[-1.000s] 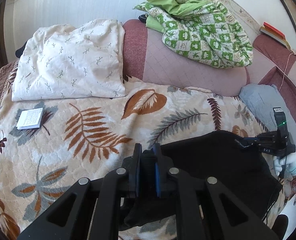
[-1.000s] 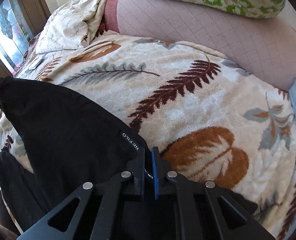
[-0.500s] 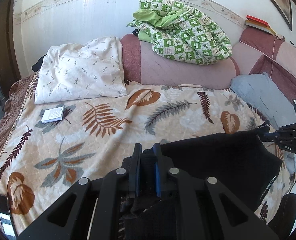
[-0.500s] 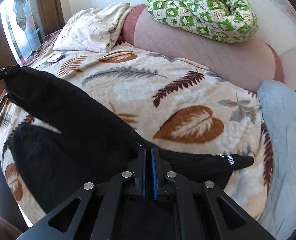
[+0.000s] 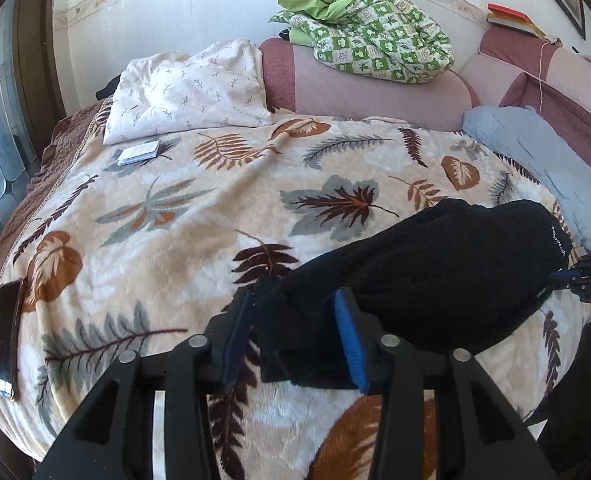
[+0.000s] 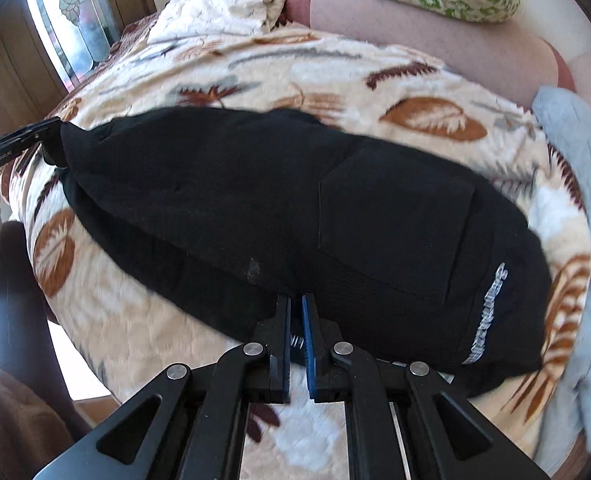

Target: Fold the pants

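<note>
The black pants lie folded lengthwise across the near edge of the leaf-print blanket; in the right wrist view a back pocket and white lettering face up. My left gripper is open, its jaws apart around the leg end of the pants; it also shows at the left of the right wrist view. My right gripper is shut on the pants' near edge at the waist end; it shows at the right edge of the left wrist view.
A white pillow and a green checked quilt sit at the back on the pink sofa backrest. A grey garment lies to the right. A small booklet and a dark phone lie on the blanket's left side.
The pants came down from being held stretched and now rest on the blanket. My left gripper's jaws have opened off the leg end. My right gripper stays shut on the cloth.
</note>
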`<move>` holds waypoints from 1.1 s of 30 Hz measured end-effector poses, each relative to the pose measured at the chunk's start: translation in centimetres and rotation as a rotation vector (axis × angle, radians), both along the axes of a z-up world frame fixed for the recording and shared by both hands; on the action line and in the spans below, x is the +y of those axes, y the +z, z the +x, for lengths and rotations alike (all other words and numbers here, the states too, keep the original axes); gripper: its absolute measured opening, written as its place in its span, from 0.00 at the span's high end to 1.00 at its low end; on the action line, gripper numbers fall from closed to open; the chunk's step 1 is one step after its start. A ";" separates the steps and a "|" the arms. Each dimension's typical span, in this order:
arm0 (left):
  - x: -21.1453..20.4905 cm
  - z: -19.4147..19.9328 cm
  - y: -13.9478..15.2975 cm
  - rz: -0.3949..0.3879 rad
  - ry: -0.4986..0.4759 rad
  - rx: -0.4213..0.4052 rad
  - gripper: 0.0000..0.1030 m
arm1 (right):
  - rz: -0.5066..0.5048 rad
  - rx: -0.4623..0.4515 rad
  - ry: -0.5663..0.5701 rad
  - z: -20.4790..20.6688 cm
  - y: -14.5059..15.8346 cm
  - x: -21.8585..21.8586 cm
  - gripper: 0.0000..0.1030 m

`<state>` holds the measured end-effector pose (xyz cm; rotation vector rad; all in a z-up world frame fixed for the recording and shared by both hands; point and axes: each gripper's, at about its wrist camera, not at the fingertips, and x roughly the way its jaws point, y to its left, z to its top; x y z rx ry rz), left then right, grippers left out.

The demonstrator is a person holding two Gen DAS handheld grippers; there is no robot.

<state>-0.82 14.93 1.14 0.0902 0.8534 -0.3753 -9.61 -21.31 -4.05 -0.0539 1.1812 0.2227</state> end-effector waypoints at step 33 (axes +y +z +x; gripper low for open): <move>11.0 -0.5 -1.6 -0.324 0.433 0.113 0.46 | 0.158 0.041 0.409 5.2 -1.2 27.6 0.66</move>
